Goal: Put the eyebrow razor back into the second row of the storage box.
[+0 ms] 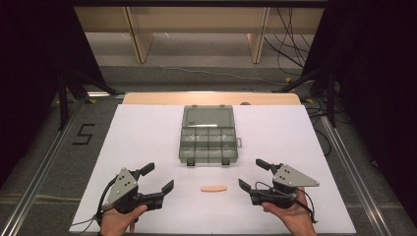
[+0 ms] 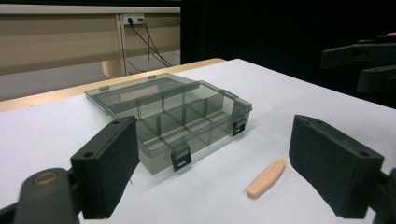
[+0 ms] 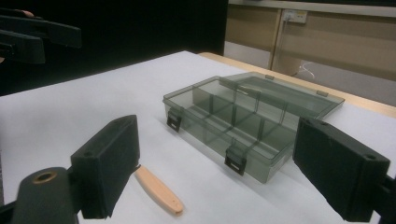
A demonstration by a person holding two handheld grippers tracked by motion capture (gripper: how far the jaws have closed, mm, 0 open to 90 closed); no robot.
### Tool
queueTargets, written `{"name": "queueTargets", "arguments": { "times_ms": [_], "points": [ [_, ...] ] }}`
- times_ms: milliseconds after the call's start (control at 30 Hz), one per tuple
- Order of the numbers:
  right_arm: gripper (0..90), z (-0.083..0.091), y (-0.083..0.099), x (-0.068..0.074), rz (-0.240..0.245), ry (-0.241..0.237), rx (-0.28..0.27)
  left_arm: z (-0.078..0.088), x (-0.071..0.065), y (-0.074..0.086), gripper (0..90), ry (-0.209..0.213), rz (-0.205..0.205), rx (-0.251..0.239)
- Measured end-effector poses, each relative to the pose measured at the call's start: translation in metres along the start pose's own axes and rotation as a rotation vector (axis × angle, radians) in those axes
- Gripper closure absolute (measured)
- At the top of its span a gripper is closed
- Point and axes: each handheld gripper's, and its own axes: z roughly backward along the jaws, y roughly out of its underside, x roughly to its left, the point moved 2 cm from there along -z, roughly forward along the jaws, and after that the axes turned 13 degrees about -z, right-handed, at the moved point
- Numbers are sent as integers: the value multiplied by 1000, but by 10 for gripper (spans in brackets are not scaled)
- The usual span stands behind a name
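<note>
High view: both grippers rest low at the near table [image 1: 142,132] edge, left gripper [image 1: 157,178] and right gripper [image 1: 252,174] each with jaws spread wide, nothing between them. Peach stick [image 1: 214,189] lies flat on the table between the two, just in front of the compartment box [image 1: 209,140], whose lid is folded back. Looks like pre-grasp; nothing touched yet. Next move, likely: one gripper goes over the stick, straddles its narrow width, closes, then lifts toward a compartment.

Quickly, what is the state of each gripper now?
Left gripper: open, holding nothing.
Right gripper: open, holding nothing.
</note>
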Motion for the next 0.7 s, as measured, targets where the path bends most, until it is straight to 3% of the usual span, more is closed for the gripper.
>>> {"name": "queueTargets", "arguments": {
  "times_ms": [267,300,400,533,567,700],
  "points": [
    [158,-3,-2,2,6,-11,53,0,0,0,157,2,3,1],
    [159,-5,-2,3,9,-30,59,0,0,0,157,2,3,2],
    [163,-7,-4,3,60,-18,76,0,-1,0,158,2,8,4],
    [164,-13,-3,5,85,-36,109,-1,-1,1,157,3,15,5],
    [171,-16,-4,8,101,-46,154,-1,-1,1,157,3,16,4],
    [199,-25,-2,11,150,-52,213,-1,-1,1,157,2,16,4]
  ]
}}
